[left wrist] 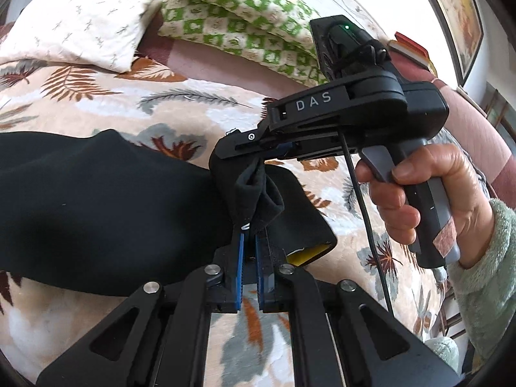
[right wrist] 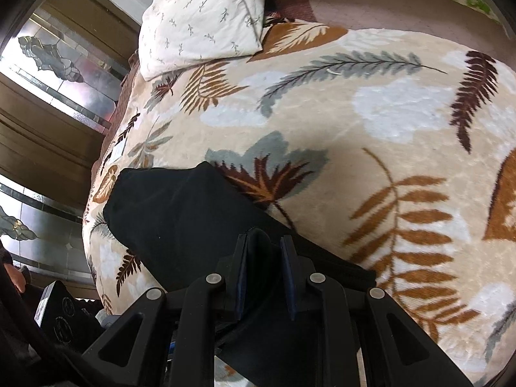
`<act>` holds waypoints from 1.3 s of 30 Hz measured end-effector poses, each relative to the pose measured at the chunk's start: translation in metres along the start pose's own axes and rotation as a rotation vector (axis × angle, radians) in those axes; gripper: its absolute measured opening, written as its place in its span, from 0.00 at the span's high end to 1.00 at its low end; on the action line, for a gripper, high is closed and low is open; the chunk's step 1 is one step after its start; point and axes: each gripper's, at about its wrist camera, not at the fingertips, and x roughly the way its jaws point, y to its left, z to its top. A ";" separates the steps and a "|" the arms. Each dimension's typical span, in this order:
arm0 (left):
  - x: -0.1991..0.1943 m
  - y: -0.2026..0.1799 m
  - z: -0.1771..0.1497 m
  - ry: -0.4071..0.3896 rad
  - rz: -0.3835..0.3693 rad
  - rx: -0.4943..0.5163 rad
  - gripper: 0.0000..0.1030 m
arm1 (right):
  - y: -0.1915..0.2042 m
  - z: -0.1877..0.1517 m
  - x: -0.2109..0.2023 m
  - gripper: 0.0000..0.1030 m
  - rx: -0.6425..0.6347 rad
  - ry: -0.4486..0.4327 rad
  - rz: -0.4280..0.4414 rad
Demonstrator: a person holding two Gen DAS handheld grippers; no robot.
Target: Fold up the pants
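Observation:
The black pants [left wrist: 96, 200] lie across the leaf-patterned blanket [left wrist: 193, 109] on a bed, stretching to the left. My left gripper [left wrist: 249, 229] is shut on a bunched fold of the pants near one end. The right gripper [left wrist: 254, 158] shows in the left wrist view above it, held by a hand, and grips the same bunch of fabric from the right. In the right wrist view my right gripper [right wrist: 263, 242] has black pants [right wrist: 180, 213] fabric between its fingers. A yellow patch [left wrist: 309, 253] shows inside the pants opening.
A white pillow [left wrist: 74, 22] and a green checked pillow [left wrist: 238, 22] lie at the bed's head. A glass-panelled wooden wardrobe [right wrist: 48, 103] stands left of the bed. The blanket [right wrist: 371, 122] spreads wide to the right.

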 end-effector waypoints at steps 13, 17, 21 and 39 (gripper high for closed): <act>-0.016 0.039 0.004 -0.045 0.024 -0.082 0.96 | 0.031 0.018 0.022 0.81 -0.016 -0.021 0.023; -0.017 0.056 0.003 -0.044 0.025 -0.128 0.96 | 0.036 0.018 0.035 0.81 -0.013 -0.042 0.048; -0.011 0.069 -0.005 -0.026 0.024 -0.162 0.96 | 0.031 0.014 0.051 0.81 0.002 -0.049 0.070; -0.026 0.075 -0.007 -0.049 0.047 -0.141 0.94 | 0.056 0.017 0.037 0.63 -0.036 -0.065 0.046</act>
